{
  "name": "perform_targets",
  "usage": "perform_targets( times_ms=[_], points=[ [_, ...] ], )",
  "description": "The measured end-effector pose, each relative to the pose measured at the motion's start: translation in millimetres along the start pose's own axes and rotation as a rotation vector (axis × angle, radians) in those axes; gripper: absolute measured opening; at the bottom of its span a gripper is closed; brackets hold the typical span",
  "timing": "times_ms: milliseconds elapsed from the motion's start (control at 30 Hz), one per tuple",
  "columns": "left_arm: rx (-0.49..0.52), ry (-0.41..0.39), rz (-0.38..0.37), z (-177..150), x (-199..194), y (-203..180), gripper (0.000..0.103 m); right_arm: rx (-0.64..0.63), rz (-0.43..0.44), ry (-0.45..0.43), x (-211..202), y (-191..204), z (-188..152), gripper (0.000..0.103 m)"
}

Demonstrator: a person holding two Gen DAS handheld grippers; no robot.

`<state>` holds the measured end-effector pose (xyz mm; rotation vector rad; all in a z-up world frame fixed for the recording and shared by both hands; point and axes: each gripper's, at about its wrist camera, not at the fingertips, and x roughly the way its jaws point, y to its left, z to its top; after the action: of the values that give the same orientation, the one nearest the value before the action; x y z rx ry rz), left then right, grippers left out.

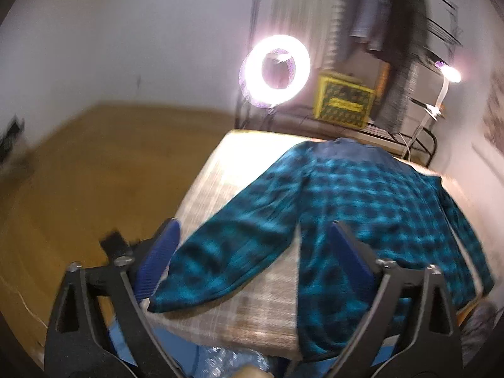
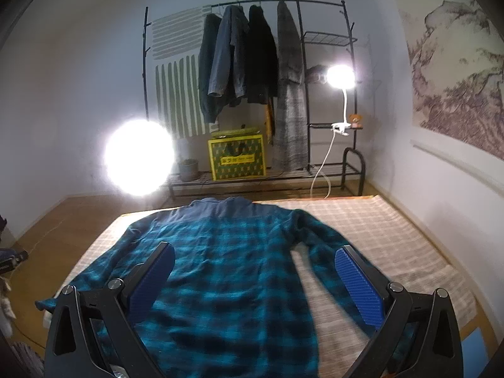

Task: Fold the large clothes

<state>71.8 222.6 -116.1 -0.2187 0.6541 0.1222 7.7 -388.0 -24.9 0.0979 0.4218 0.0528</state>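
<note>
Teal and dark blue plaid long-sleeved shirt (image 2: 226, 271) lies spread flat, back up, on a bench (image 2: 393, 230) covered with a beige checked cloth. Collar points to the far edge, both sleeves angled out and down. Shirt's left-view sleeve cuff (image 1: 163, 299) sits near the bench's near corner.

Left gripper (image 1: 255, 252) hangs over that sleeve, jaws spread wide, nothing pinched between the blue ribbed pads (image 1: 160, 258); that view is motion-blurred. Right gripper (image 2: 252, 277) hangs above the shirt body and the other sleeve, jaws also wide apart, pads (image 2: 359, 286) clear of the fabric, holding nothing.

Containers: yellow printed box (image 2: 237, 157) stands on the bottom shelf of a black metal clothes rack (image 2: 302, 94) behind the bench; closed, contents cannot be told. Small grey pot (image 2: 188, 168) beside it on the same shelf, contents unclear. Dark jackets (image 2: 239, 56) hang on the rack. Ring light (image 1: 274, 71) and a clip lamp (image 2: 340, 77) glow near the rack.
</note>
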Motion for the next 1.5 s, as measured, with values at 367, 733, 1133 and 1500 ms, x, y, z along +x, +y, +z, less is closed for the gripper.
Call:
perform_targets(
  times_ms=[367,733,1133,1500],
  points=[
    [-0.348,0.279,0.03,-34.8,94.1,143.5,0.061,0.039,0.114,0.111,27.7,20.7,-9.5,0.077],
    [-0.641,0.514,-0.085,-101.9,126.3,188.1,0.06,0.009,0.128,0.122,37.1,53.2,-9.8,0.077],
    [-0.608,0.42,-0.158,-80.0,138.7,150.3,0.012,-0.088,0.159,0.096,24.4,84.5,-10.9,0.077],
    [-0.259,0.151,-0.35,-25.3,68.1,28.6,0.01,-0.067,0.319,0.231,71.2,95.1,-18.9,0.058]
  ],
)
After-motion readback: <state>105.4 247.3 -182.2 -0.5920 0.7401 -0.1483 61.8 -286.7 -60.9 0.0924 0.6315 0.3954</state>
